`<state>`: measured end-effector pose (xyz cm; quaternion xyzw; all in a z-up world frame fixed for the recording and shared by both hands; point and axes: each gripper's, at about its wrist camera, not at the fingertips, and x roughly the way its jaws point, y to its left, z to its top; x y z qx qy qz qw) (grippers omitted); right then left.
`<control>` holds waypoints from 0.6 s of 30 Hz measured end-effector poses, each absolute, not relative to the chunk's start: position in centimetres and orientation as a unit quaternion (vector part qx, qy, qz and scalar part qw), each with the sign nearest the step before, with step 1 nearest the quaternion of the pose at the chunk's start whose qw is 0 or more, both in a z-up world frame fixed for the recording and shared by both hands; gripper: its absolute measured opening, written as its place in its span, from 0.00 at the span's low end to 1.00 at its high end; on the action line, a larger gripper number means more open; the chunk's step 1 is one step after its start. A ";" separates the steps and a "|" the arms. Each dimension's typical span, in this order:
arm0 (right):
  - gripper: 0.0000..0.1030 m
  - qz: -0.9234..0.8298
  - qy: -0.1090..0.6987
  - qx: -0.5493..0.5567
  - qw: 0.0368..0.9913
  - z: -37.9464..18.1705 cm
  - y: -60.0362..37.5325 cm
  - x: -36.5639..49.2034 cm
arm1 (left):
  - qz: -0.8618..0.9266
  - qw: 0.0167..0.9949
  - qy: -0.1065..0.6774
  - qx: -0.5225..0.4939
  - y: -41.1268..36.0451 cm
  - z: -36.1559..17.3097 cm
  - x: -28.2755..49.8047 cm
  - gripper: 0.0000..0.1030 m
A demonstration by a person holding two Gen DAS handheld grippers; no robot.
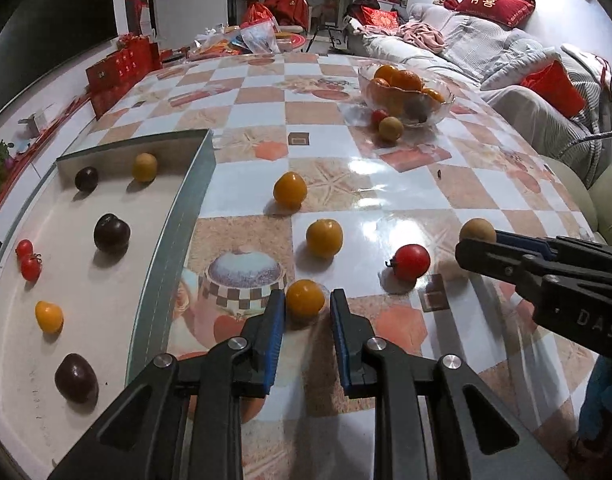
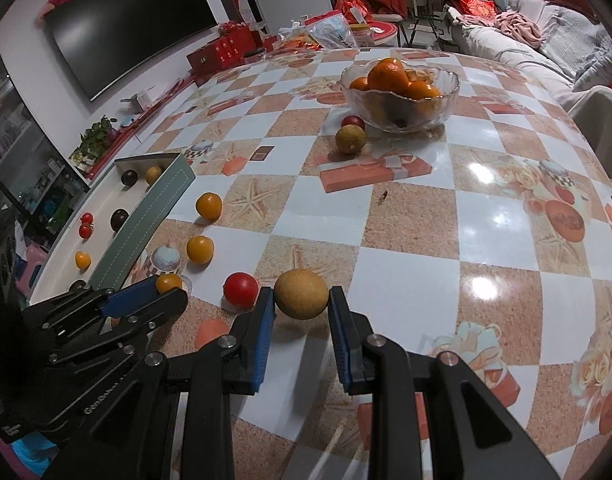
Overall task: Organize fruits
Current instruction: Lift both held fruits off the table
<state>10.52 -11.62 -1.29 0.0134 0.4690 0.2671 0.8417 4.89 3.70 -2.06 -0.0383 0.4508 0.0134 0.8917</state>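
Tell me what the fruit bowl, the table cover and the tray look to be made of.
Fruit bowl: clear glass, or possibly clear plastic, with a scalloped rim; the oranges show through it.
Table cover: glossy printed vinyl or oilcloth, likely; lamp glare sits on the checks.
Tray: matte white floor, grey-green wall; material unclear.

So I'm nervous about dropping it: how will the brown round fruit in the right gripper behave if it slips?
The brown round fruit is ball-shaped, so it would probably roll on the glossy tablecloth. The right gripper pinches only its sides, so it could slip. It looks firm.
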 end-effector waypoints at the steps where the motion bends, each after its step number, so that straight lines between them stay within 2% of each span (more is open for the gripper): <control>1: 0.29 0.267 0.469 0.014 0.842 -1.3 -11.6 10.5 | 0.013 0.892 0.451 -0.036 3.6 -2.1 5.0 0.24; 5: 0.29 0.267 0.467 0.016 0.843 -1.1 -11.6 10.3 | 0.010 0.894 0.447 -0.035 3.5 -2.1 5.1 0.23; 7: 0.29 0.267 0.467 0.017 0.843 -1.1 -11.6 10.2 | 0.005 0.894 0.445 -0.042 3.7 -2.1 5.1 0.18; 18: 0.29 0.268 0.462 0.021 0.845 -0.3 -11.9 9.6 | -0.011 0.903 0.425 -0.060 4.3 -0.1 3.6 0.18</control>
